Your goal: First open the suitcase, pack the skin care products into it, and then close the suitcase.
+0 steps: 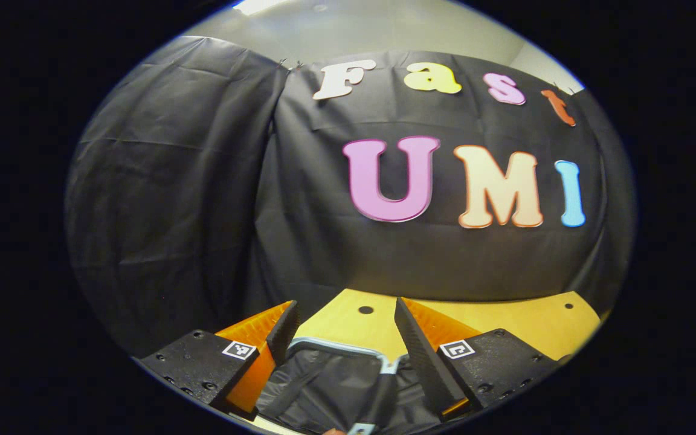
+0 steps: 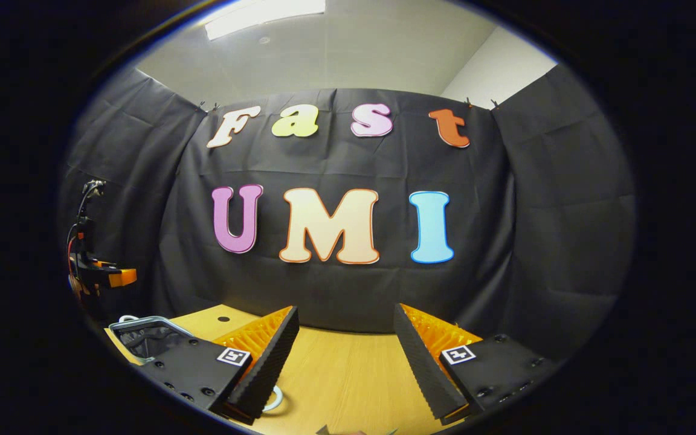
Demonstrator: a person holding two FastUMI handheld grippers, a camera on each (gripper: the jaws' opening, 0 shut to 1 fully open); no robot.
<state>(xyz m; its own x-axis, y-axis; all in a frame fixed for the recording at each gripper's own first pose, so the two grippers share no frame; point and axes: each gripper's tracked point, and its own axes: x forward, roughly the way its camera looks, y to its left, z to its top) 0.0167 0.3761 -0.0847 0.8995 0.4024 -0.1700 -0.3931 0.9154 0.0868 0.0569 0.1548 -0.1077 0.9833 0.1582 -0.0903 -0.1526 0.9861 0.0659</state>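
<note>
The suitcase [image 1: 324, 386] lies open just below my left gripper [image 1: 345, 305], showing black lining, a grey rim and a strap with a buckle [image 1: 378, 393]. This gripper is open, its fingers apart above the suitcase's far edge with nothing between them. In the right gripper view the suitcase [image 2: 142, 335] sits at the table's far left, and the left gripper [image 2: 103, 275] hangs above it. My right gripper [image 2: 345, 309] is open over bare wood, holding nothing.
The yellow wooden table [image 2: 336, 374] runs up to the black cloth wall. A white ring-shaped item [image 2: 275, 399] lies on the wood, partly hidden behind my right gripper's left finger. A small hole [image 1: 365, 310] marks the tabletop beyond the suitcase.
</note>
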